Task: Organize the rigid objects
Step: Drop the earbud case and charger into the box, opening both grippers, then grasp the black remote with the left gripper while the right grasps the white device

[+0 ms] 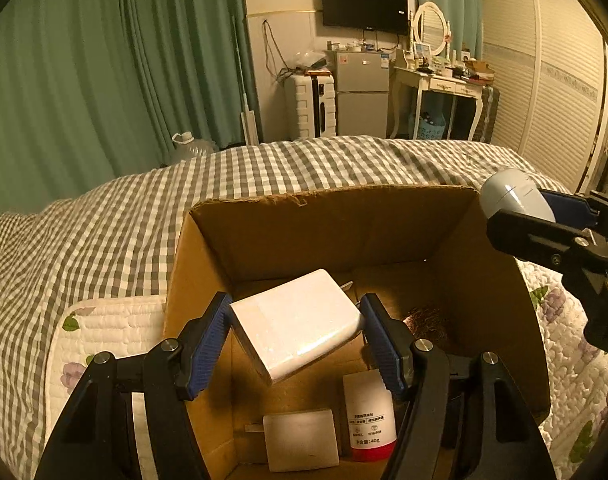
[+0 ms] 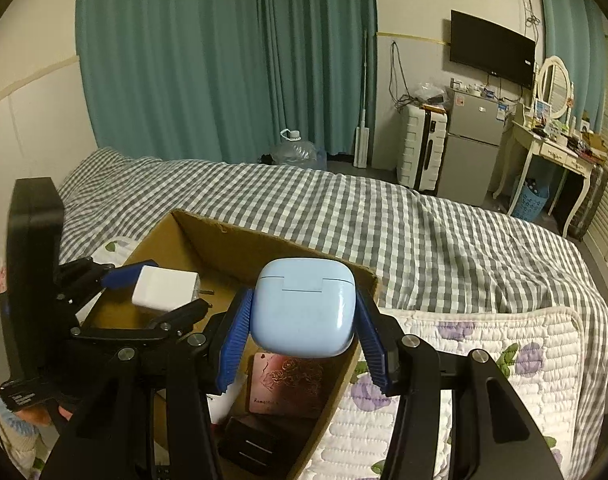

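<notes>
A: We had the left tool point(image 1: 293, 334) over the open cardboard box point(image 1: 304, 232) on the bed point(image 1: 103, 216), its jaws standing wide with the white charger block point(image 1: 293, 320) between the blue pads. Whether the pads pressed on it or had just let go, we could not tell.

B: And the right tool point(image 2: 301, 320)?

A: Partly closed on the pale blue earbud case point(image 2: 301, 306), held by its two flat sides above the box's near right corner.

B: How did we judge the handling?

A: Both looked light, stiff and smooth. The case's glossy, rounded shell seemed likely to slip, so the flat flanks were the right place to hold. The charger's square faces gave a surer hold; its prongs we would leave alone.

B: Anything beneath?

A: A white tube point(image 1: 368, 416) and a flat white card point(image 1: 299, 444) lay on the box floor.
</notes>
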Tool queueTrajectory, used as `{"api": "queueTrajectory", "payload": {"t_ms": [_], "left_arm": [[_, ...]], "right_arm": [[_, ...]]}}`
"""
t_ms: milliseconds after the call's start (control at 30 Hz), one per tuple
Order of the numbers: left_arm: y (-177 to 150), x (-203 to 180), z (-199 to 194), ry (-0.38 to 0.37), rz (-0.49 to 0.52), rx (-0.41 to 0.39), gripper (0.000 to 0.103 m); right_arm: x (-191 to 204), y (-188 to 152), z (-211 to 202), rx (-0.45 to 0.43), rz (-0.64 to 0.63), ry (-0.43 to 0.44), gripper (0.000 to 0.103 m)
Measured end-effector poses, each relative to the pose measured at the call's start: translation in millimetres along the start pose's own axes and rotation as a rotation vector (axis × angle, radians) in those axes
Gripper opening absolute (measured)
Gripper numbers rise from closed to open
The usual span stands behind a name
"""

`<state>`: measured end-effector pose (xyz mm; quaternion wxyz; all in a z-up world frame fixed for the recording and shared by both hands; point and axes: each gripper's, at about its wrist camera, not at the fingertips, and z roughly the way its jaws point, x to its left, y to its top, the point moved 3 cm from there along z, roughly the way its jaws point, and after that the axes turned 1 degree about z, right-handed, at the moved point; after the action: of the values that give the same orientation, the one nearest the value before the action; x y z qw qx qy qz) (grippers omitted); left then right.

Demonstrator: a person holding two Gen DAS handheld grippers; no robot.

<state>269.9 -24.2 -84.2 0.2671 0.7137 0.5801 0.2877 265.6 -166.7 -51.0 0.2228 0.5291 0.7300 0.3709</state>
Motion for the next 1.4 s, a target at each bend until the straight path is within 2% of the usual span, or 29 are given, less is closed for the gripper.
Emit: {"api": "queueTrajectory", "payload": {"t_ms": [133,267,600,633,667,700,733,833,967,1167,1400], "left_arm": [[-2,2,7,0.018,0.0,0.031,0.069],[-2,4,4,0.007,0.001,0.003,0.069],[-1,13,-3,0.011,-0.03,-0.007,0.069],[-1,14,-4,0.013,-0.029,-0.01,0.069],[-1,14,-7,0.016,-0.029,-0.014,0.069],[-2,15,-10,0.019,-0.03,-0.018,0.069],[-4,14,-13,0.021,-0.032,-0.024,0.069],[-7,14,-26,0.025,-0.042,-0.038,0.069],[-14,12,-54,0.016,-0.05,-0.058,0.069],[-54,11,-91,0.009,-0.065,-0.062,0.069],[-119,-7,-93,-0.026,-0.068,0.034,0.069]], "right_arm": [[-5,-2,5,0.012,0.019,0.003,0.051],[-8,-5,11,0.028,0.039,0.004,0.051],[2,-2,32,0.052,0.008,0.013,0.051],[3,-1,36,0.048,0.005,0.017,0.055],[4,0,38,0.044,0.004,0.024,0.063],[4,0,39,0.04,0.006,0.023,0.084],[3,0,39,0.032,0.013,0.009,0.09],[-1,-1,24,-0.004,0.039,0.0,0.09],[-7,-7,-8,-0.025,0.05,-0.071,0.09],[-9,-47,-57,-0.022,0.049,-0.123,0.09],[-9,-124,-78,0.078,0.097,-0.117,0.09]]}}
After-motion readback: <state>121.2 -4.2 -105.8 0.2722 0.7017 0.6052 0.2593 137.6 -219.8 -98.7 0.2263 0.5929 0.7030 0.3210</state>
